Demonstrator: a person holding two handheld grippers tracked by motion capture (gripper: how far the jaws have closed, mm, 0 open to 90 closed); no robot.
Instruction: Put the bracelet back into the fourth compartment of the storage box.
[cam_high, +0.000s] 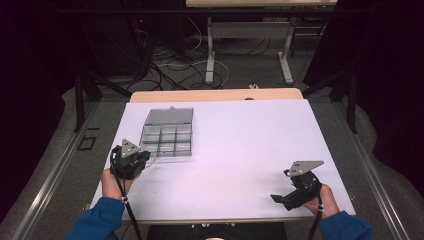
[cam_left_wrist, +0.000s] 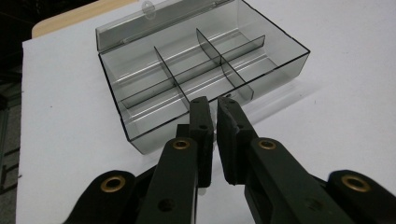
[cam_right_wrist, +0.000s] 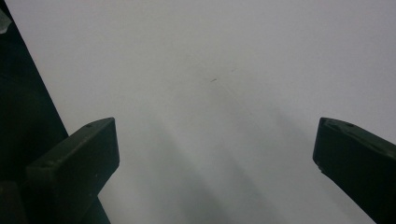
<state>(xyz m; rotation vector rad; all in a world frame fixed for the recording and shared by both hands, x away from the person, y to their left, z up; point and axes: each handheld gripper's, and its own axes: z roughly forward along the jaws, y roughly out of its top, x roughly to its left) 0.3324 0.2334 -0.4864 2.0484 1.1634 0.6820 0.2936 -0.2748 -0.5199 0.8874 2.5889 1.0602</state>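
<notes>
High view: clear grey plastic compartment box (cam_high: 167, 133), lid open, is seen far-left on the white tabletop (cam_high: 250, 145).
Left gripper view: left hand-held gripper (cam_left_wrist: 215, 112), nearly closed, empty; box could be shoved.
Right gripper view: right hand-held gripper (cam_right_wrist: 215, 144) is spread, empty.
</notes>
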